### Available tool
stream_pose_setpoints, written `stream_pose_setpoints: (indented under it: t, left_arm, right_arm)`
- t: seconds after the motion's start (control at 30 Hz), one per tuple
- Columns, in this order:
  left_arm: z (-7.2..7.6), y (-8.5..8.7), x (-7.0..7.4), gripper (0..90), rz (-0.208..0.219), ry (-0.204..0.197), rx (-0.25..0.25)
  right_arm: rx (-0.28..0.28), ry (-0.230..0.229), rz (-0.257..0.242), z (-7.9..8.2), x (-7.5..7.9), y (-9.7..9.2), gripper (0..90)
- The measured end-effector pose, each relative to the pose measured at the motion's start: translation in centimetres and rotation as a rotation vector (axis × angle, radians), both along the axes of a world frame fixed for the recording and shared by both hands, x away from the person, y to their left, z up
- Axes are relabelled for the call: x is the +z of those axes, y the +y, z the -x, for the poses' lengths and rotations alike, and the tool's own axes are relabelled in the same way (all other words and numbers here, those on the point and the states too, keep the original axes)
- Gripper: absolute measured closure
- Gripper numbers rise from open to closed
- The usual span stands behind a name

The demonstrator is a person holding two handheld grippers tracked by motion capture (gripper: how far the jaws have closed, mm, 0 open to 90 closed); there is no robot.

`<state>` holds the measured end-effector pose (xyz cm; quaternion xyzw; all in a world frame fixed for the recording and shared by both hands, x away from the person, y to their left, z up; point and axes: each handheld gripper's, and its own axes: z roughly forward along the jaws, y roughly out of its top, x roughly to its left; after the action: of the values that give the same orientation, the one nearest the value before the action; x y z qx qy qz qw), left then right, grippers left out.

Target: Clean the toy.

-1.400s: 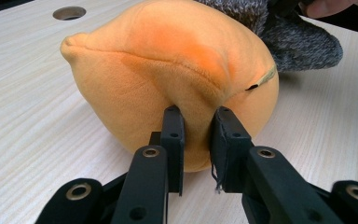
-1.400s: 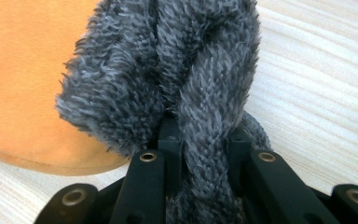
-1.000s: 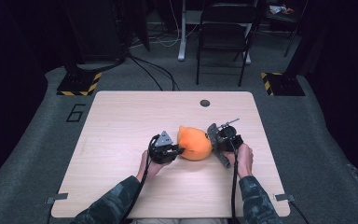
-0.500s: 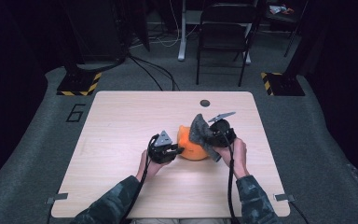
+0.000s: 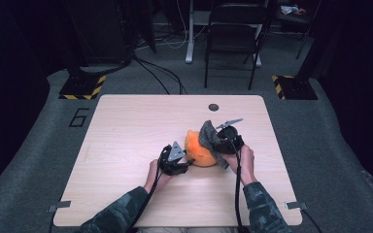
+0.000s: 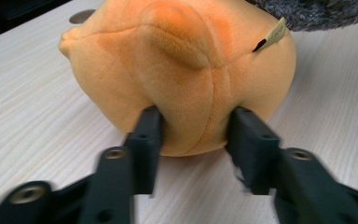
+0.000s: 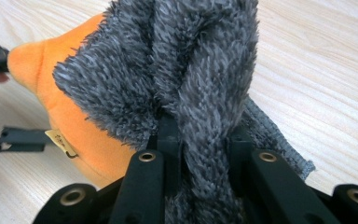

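An orange plush toy (image 5: 200,154) lies on the wooden table (image 5: 126,126). My left gripper (image 5: 187,164) is at its left side. In the left gripper view the toy (image 6: 182,70) bulges between the jaws, whose pads (image 6: 148,126) still dent its lower fold. These jaws have just been opening. My right gripper (image 5: 222,145), on the toy's right, is shut on a bunched grey fuzzy cloth (image 7: 191,60). That cloth (image 5: 210,138) is held up against the toy's upper right side. A paper tag (image 6: 270,37) sticks out of the toy.
A round grommet hole (image 5: 213,107) sits near the table's far edge. Beyond the table stand a dark folding chair (image 5: 235,29) and two floor bases with yellow-black stripes (image 5: 82,87). Cables trail from both grippers toward the near edge.
My right gripper has risen and drawn the grey cloth up over the toy's right side. The left hand has stayed in place at the toy's left.
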<state>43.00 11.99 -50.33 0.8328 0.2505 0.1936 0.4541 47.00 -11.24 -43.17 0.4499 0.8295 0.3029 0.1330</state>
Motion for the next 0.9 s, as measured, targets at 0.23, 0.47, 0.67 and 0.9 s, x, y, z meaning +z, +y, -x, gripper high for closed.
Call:
stream_pose_setpoints:
  t: [0.23, 0.47, 0.67, 0.9]
  left_arm:
    - [0.0, -0.1, 0.5, 80.5, 0.000, 0.008, 0.017]
    - [0.0, 0.1, 1.6, 82.5, 0.038, 0.061, 0.039]
    - [0.3, 0.2, 2.9, 82.7, 0.090, 0.076, 0.045]
    - [0.2, 0.1, 2.4, 82.5, 0.062, 0.102, 0.032]
  right_arm:
    - [-0.007, -0.015, -0.001, 0.2, 0.3, 0.1, 73.9]
    - [-0.021, -0.050, -0.033, 1.0, 1.9, -0.1, 74.0]
    - [0.048, -0.082, -0.066, 2.7, 4.0, 1.8, 74.0]
    - [0.114, -0.104, 0.021, 3.3, 2.9, 4.8, 74.1]
